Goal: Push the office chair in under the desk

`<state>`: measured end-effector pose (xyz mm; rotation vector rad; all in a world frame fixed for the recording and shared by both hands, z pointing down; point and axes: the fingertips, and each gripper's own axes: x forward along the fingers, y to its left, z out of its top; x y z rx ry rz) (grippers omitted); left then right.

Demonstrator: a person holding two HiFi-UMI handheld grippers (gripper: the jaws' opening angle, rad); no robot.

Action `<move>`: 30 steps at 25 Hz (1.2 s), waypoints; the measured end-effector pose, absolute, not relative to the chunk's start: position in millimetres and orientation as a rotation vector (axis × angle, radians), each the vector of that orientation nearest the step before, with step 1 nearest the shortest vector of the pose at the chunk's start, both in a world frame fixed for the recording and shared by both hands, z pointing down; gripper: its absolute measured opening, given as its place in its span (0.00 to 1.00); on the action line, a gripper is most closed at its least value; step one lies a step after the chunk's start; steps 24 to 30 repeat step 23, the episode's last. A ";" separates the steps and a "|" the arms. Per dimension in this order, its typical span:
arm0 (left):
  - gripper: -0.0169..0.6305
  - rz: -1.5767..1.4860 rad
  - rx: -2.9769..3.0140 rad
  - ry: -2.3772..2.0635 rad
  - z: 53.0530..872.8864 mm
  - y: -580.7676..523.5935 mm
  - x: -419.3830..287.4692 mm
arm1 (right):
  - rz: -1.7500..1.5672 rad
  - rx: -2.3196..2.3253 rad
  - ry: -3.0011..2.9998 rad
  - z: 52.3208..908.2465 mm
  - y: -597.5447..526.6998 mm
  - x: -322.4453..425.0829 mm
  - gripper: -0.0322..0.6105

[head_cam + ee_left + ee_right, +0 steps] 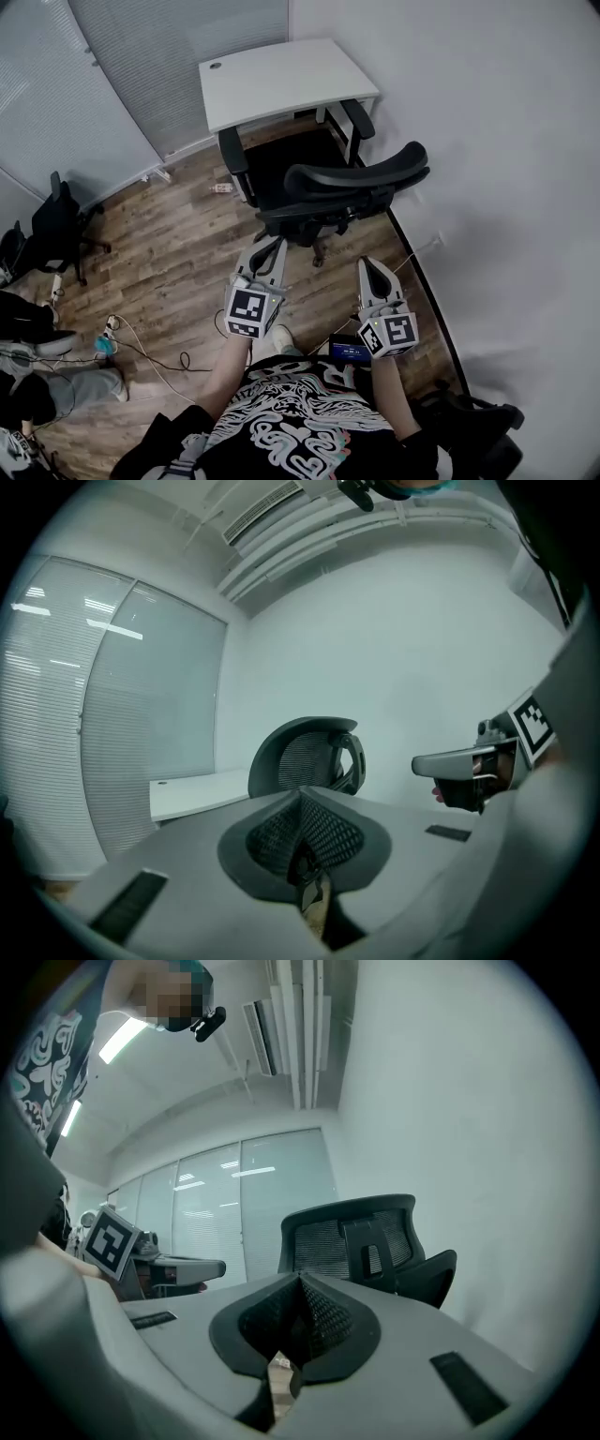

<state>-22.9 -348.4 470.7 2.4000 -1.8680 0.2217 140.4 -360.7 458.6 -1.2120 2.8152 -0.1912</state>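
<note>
Your left gripper [270, 246] and right gripper [368, 270], jaws clenched on nothing, hang just short of the chair [349, 184]; it stands largely outside the desk [281, 80], push pending.

The office chair [347, 178] has a black mesh back and matt black plastic arms. Behind it the tabletop [281, 80] is smooth matt white; under it the floor [178, 253] is grained brown wood plank.

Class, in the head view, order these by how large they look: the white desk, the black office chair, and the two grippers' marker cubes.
1. Office chair, though it is nearer the camera.
2. White desk.
3. Left marker cube and right marker cube: they look alike, so no ranking.
</note>
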 end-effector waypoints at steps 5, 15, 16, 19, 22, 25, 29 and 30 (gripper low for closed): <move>0.05 0.310 2.428 -1.909 469.3 -336.9 -10.6 | -0.198 -1.198 2.795 455.0 -353.2 149.9 0.07; 0.05 0.305 2.389 -1.970 459.3 -327.6 -13.7 | -0.200 -1.129 2.821 449.1 -346.7 144.2 0.07; 0.05 0.310 2.385 -1.977 459.7 -327.1 -13.8 | -0.198 -1.120 2.825 448.8 -346.2 143.4 0.07; 0.05 0.312 2.377 -1.993 460.8 -326.3 -12.3 | -0.191 -1.097 2.835 449.6 -344.7 142.1 0.07; 0.05 0.307 2.371 -2.002 461.5 -326.6 -10.9 | -0.194 -1.077 2.843 451.5 -344.4 142.3 0.07; 0.05 0.306 2.369 -2.005 461.5 -326.7 -10.7 | -0.196 -1.071 2.845 452.0 -344.3 142.5 0.07; 0.05 0.306 2.369 -2.005 461.5 -326.7 -10.7 | -0.196 -1.071 2.845 452.0 -344.3 142.5 0.07; 0.05 0.306 2.369 -2.005 461.5 -326.7 -10.7 | -0.196 -1.071 2.845 452.0 -344.3 142.5 0.07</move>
